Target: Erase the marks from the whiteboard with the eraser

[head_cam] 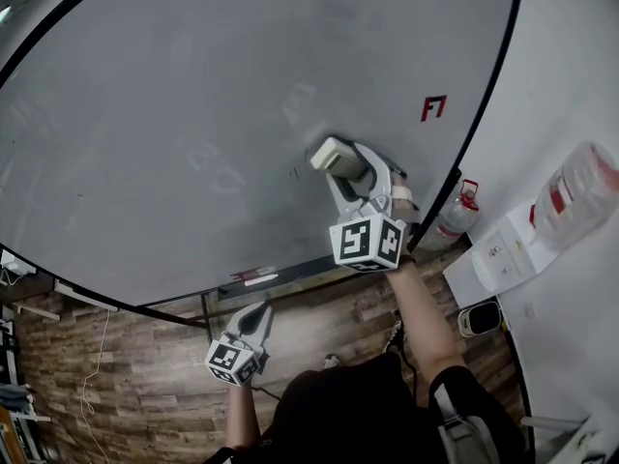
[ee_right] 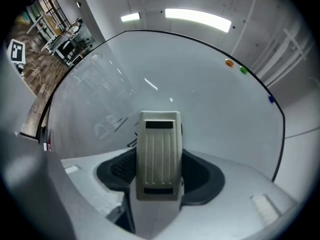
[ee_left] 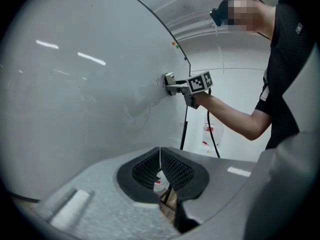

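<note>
While the left gripper [head_cam: 259, 309] hangs low, close to the person's body, with its jaws pressed together on nothing, the right gripper [head_cam: 356, 174] reaches higher and clamps the beige eraser [head_cam: 334, 155] between its jaws. The eraser's far face meets the whiteboard [head_cam: 174, 75] near its right edge. Faint grey marks [head_cam: 215, 159] lie left of it, and a fire extinguisher [head_cam: 455, 216] stands just past the board's right edge.

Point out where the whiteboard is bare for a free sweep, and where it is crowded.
Bare: the wide upper left of the whiteboard, and the strip between the eraser, held by the right gripper, and the red mark. Crowded: faint marks left of and above the eraser.
</note>
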Action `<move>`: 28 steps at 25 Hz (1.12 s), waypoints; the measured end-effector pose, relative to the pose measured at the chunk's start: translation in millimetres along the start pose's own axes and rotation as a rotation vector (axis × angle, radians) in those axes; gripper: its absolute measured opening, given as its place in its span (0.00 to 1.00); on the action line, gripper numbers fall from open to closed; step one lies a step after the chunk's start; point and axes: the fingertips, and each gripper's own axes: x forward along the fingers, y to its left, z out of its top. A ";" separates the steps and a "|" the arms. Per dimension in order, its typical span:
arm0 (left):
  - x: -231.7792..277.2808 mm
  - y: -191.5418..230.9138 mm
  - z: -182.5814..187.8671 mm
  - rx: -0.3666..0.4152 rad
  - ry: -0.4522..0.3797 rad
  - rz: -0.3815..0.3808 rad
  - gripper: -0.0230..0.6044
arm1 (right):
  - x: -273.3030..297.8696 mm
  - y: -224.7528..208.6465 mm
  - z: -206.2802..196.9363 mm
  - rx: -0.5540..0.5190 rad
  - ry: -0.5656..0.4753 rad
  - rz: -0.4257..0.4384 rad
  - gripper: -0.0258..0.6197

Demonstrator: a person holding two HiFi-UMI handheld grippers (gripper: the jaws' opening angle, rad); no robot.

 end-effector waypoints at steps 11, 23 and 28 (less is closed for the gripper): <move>-25.2 24.7 5.7 -0.013 -0.035 0.049 0.06 | 7.1 56.9 43.5 -0.164 -0.013 0.004 0.43; -7.5 20.1 12.2 -0.001 -0.052 0.018 0.06 | 8.1 86.1 38.3 -0.386 -0.032 0.043 0.43; 3.5 17.2 15.6 0.006 -0.045 -0.004 0.06 | 3.1 39.3 15.1 -0.276 -0.002 0.014 0.43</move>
